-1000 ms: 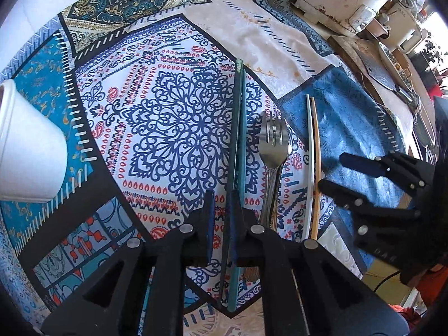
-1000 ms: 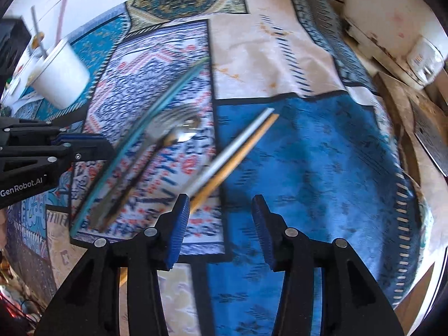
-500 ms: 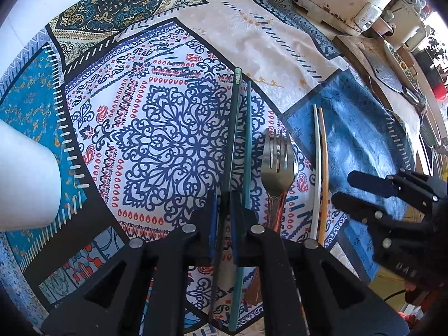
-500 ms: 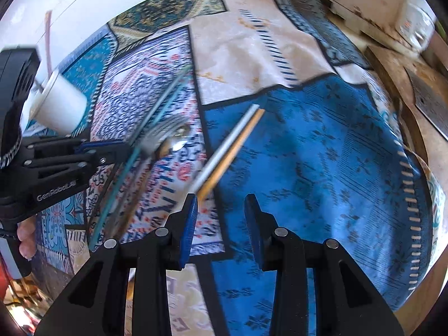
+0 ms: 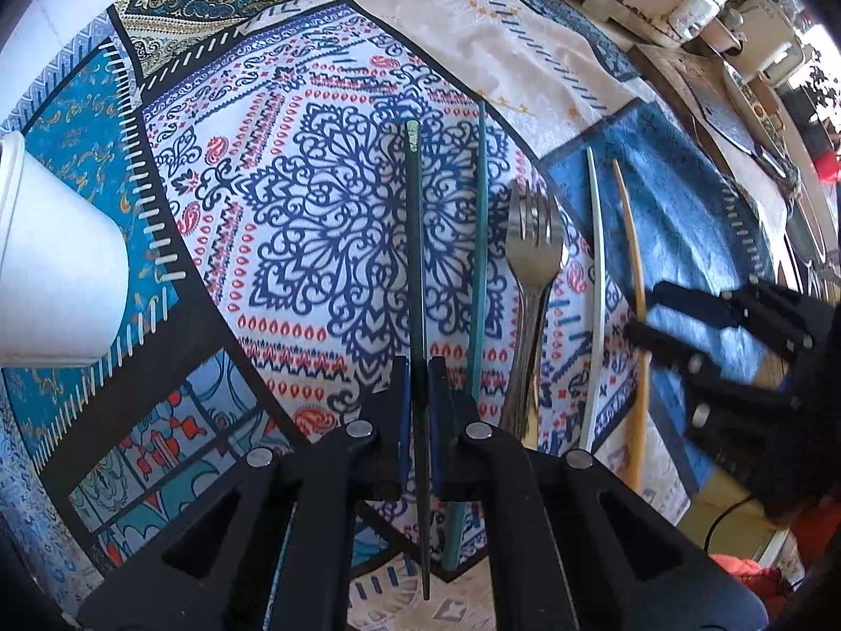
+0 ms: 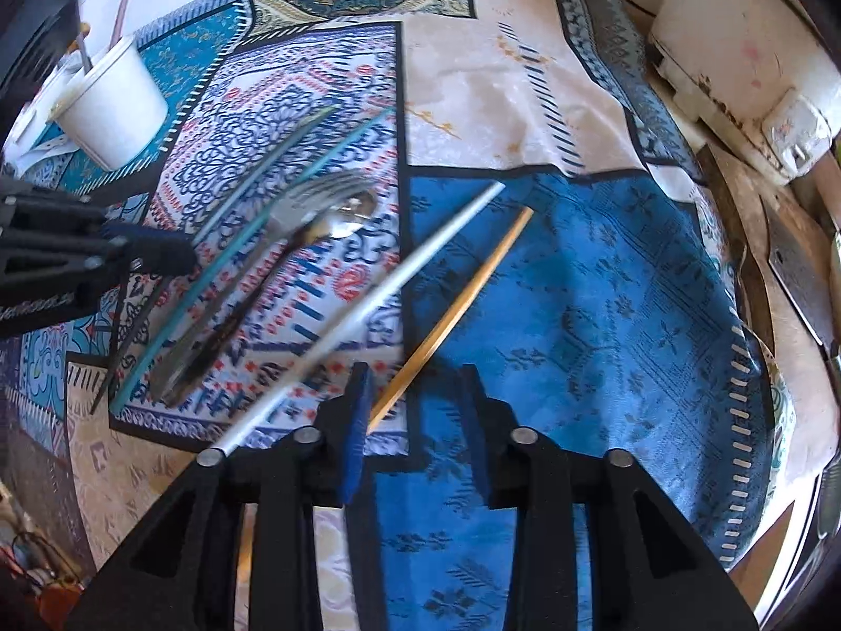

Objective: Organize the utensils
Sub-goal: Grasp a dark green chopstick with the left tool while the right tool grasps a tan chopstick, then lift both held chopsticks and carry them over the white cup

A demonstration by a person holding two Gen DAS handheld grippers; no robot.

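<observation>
My left gripper (image 5: 418,363) is shut on a dark green chopstick (image 5: 414,242), held just left of a teal chopstick (image 5: 478,242) that lies on the patterned cloth. To their right, a steel fork (image 5: 532,242) rests on top of a spoon (image 6: 352,210). Further right are a white chopstick (image 5: 596,284) and a wooden chopstick (image 5: 633,273). My right gripper (image 6: 415,373) points down over the wooden chopstick (image 6: 462,294). Its jaws are closing with the stick between them, close to the left pad. The white chopstick (image 6: 378,294) passes outside the left finger.
A white cup (image 5: 52,273) stands at the far left and holds several sticks, as the right wrist view shows. A white appliance (image 6: 736,68) and wooden boards line the right edge of the table. Patchwork cloth (image 6: 604,289) covers the table.
The dark green chopstick has come away from the teal one, to the left, in my left gripper. My right jaws have narrowed around the wooden chopstick, which now lies apart from the white one.
</observation>
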